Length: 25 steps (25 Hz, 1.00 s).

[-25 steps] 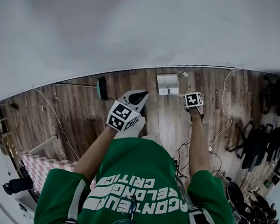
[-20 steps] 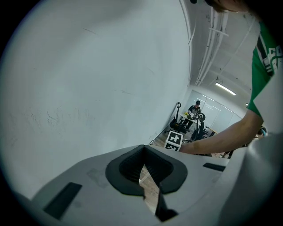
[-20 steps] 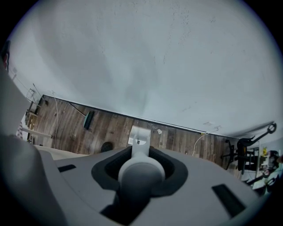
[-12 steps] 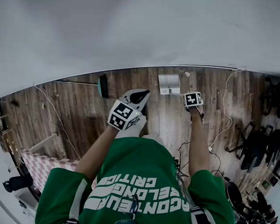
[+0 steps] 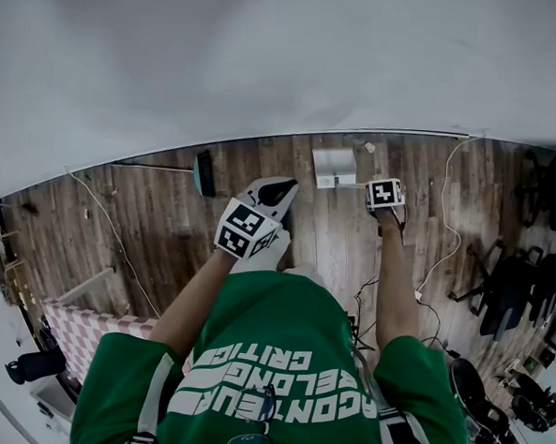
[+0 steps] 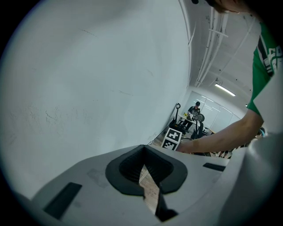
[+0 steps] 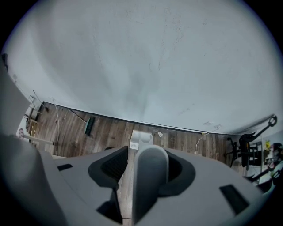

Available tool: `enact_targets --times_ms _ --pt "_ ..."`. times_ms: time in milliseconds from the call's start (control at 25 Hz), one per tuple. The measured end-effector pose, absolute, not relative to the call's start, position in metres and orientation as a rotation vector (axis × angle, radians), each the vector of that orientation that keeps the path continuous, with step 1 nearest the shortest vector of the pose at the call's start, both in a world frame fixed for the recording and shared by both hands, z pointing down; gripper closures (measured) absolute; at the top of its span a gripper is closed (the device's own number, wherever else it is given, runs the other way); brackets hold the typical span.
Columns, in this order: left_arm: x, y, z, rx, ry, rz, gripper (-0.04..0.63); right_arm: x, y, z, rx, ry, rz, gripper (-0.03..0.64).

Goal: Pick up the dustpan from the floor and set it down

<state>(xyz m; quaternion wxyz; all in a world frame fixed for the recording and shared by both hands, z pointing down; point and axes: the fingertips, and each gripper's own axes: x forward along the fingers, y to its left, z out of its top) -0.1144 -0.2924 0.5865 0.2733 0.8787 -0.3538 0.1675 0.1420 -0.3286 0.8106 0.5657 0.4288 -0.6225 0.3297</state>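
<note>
- Wall (image 5: 269,56): bright pale grey, evenly and softly lit, no glare; a faint darker patch at mid-wall in the right gripper view.
- Floor (image 5: 166,210) below the wall: dimmer, with diffuse shadow only and no hard edges.
- Ceiling strip light (image 6: 225,90), right of the wall in the left gripper view: the brightest spot.
- Distortion: the wall's base line bows into an arc; black corners ring both gripper views.
- Focus: dustpan (image 7: 148,176) handle, in front of the wall and close to the lens, is blurred.
</note>
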Motion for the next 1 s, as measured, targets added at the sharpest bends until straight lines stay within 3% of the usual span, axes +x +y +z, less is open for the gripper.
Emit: enact_targets --times_ms 840,1000 --pt "-0.054 -0.241 0.541 2.495 -0.906 0.403 0.600 0.171 -0.247 0.622 1.478 -1.822 0.617 0.431" --pt "-0.027 -0.218 0.537 2.519 -0.880 0.394 0.601 0.188 -0.209 0.599 1.556 -1.863 0.593 0.479"
